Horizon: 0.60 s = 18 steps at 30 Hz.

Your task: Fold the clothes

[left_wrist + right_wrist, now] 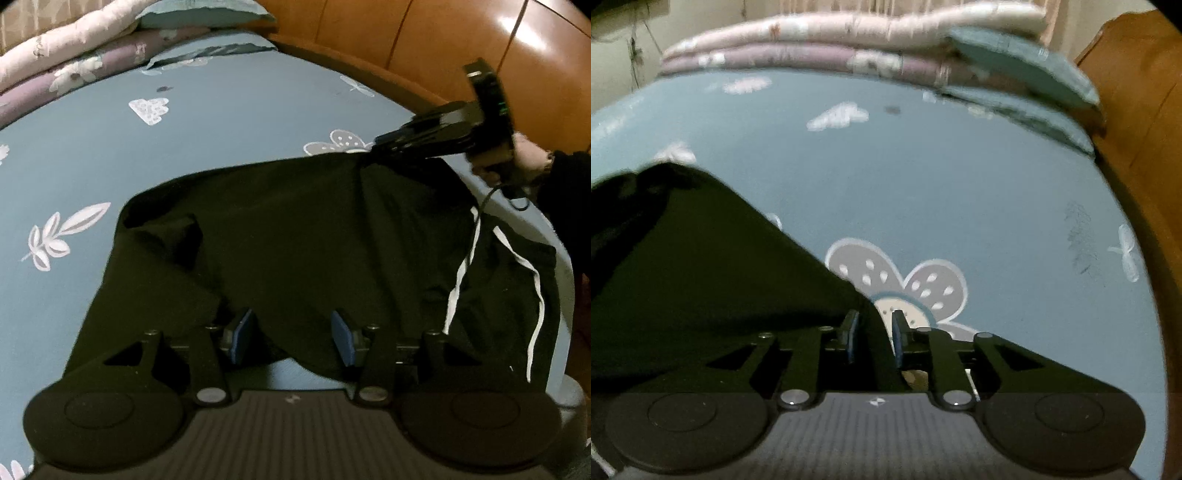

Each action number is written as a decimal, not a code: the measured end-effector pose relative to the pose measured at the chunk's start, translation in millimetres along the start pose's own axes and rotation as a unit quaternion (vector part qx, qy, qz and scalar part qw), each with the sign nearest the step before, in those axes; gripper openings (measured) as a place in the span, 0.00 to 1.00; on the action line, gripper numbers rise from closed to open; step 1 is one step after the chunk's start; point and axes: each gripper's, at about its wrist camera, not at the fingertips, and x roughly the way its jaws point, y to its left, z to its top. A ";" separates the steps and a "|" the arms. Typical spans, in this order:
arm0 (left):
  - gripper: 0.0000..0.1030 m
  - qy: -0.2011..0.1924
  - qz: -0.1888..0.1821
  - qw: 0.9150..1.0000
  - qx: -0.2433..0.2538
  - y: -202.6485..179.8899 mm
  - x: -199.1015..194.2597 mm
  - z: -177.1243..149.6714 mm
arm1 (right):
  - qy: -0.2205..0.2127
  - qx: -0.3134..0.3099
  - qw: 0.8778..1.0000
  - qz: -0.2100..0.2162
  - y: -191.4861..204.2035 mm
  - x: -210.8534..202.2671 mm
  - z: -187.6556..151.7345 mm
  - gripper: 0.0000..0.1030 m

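A black garment [295, 240] with white drawstrings [458, 280] lies spread on the blue patterned bedsheet [221, 129]. My left gripper [291, 338] is open at its near edge. A fold of the cloth hangs loosely between the blue pads [345, 341]. My right gripper [376, 142] comes in from the right and pinches the garment's far right corner, which rises to its tips in a peak. In the right wrist view the right gripper [874, 332] is shut on that black corner [738, 266], with the cloth sloping away to the left.
Folded pink and purple quilts [831, 44] and blue pillows [1027, 70] are stacked at the far end of the bed. Wooden furniture [424, 40] borders the bed on the right. A hand [528, 158] holds the right gripper.
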 end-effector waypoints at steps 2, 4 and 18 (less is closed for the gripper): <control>0.46 -0.003 -0.002 1.000 -0.001 0.5 -5.7 -1.9 | -0.014 0.017 1.000 -0.003 -6.3 -23.4 -4.9 0.35; 0.46 -0.006 0.000 1.000 -0.003 0.3 -10.1 -3.2 | -0.021 0.042 0.999 -0.009 -15.8 -39.8 -14.8 0.47; 0.46 0.006 -0.002 1.000 -0.006 -1.5 -12.0 -12.0 | -0.014 0.110 0.993 -0.041 -33.6 -23.9 -75.6 0.41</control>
